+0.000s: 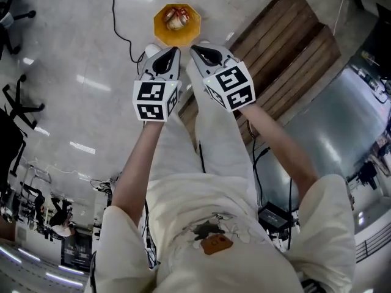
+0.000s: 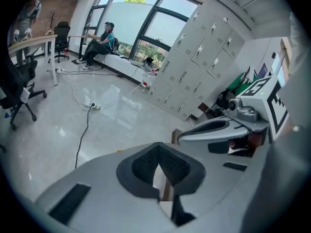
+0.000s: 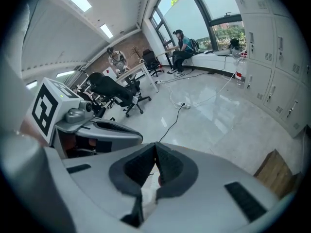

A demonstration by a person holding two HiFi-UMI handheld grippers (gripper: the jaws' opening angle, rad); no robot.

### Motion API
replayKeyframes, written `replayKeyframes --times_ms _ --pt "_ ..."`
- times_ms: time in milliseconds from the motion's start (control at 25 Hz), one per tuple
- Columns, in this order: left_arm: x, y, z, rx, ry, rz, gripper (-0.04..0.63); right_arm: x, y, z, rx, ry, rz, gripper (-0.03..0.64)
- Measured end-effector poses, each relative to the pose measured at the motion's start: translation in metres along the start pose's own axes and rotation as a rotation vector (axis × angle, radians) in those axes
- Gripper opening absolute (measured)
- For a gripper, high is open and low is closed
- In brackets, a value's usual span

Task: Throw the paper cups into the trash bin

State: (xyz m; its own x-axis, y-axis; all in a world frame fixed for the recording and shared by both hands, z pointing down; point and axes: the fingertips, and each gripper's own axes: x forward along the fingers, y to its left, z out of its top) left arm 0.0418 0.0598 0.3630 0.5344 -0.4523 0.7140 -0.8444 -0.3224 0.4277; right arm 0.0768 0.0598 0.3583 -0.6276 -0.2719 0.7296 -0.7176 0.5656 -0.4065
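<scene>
While left gripper (image 1: 176,49) and right gripper (image 1: 193,48) show jaws closed on nothing, paper cups (image 1: 177,21) lie inside the trash bin (image 1: 157,23) on the floor (image 1: 73,72); advise checking none lies outside.

A slatted wooden bench (image 1: 287,60) stands on the glossy grey floor (image 1: 73,72). A black cable (image 2: 82,135) runs to a power strip (image 2: 94,107). Grey lockers (image 2: 194,67) line 1 wall. 1 person (image 2: 102,40) sits by the window (image 2: 141,23), near a black office chair (image 3: 114,90).
</scene>
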Motion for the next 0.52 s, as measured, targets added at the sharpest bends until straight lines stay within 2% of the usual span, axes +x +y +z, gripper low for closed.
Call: replayKeyframes --times_ms 200,520 --pt "-0.073 -0.024 0.043 0.006 -0.063 0.0 0.006 -0.054 0.045 0.047 -0.042 -0.047 0.013 0.008" --pt "-0.165 -0.107 0.105 0.031 -0.138 -0.016 0.006 -0.166 0.088 0.104 -0.113 -0.121 0.038 0.008"
